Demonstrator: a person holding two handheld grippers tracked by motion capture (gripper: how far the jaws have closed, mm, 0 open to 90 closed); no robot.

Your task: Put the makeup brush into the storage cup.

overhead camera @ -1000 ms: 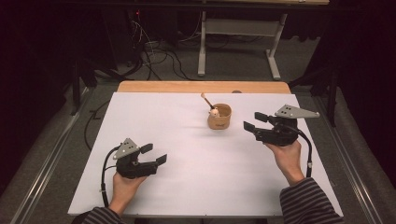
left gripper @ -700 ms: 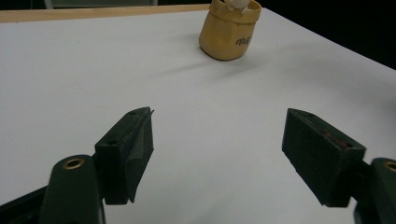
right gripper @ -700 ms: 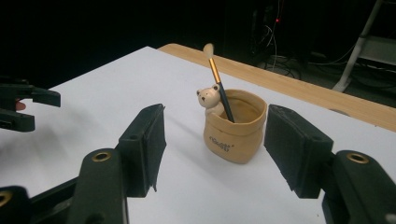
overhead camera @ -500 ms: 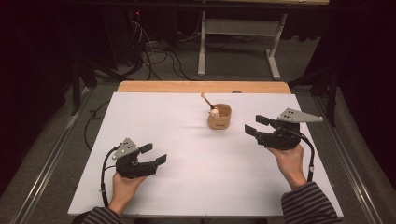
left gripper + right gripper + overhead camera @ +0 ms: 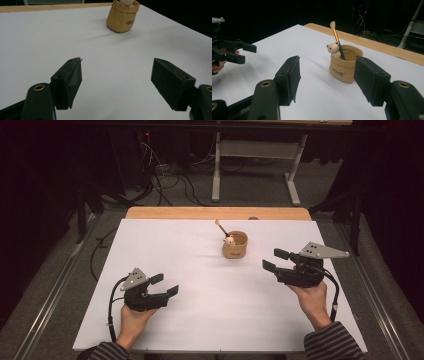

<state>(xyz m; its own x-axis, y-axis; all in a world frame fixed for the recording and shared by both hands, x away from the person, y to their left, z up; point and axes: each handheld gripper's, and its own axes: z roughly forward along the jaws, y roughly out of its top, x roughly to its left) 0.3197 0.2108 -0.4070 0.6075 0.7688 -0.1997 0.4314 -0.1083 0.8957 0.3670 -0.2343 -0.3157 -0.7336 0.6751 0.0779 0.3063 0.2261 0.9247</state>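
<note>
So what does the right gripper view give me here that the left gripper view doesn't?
Right gripper view: the cup's open top, with a small bear figure and a brush leaning in it, and the left gripper farther off, jaws apart. Left gripper view: the cup cut off at the frame's top edge, with a wider stretch of white table. Both share the tan cup with dark lettering, the white tabletop and open black jaws holding nothing.

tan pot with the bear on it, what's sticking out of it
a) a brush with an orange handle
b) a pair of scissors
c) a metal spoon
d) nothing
a: in the right gripper view a brush with an orange and dark handle and a pale tip leans out of the tan pot, just behind the little bear figure at its rim.
</note>
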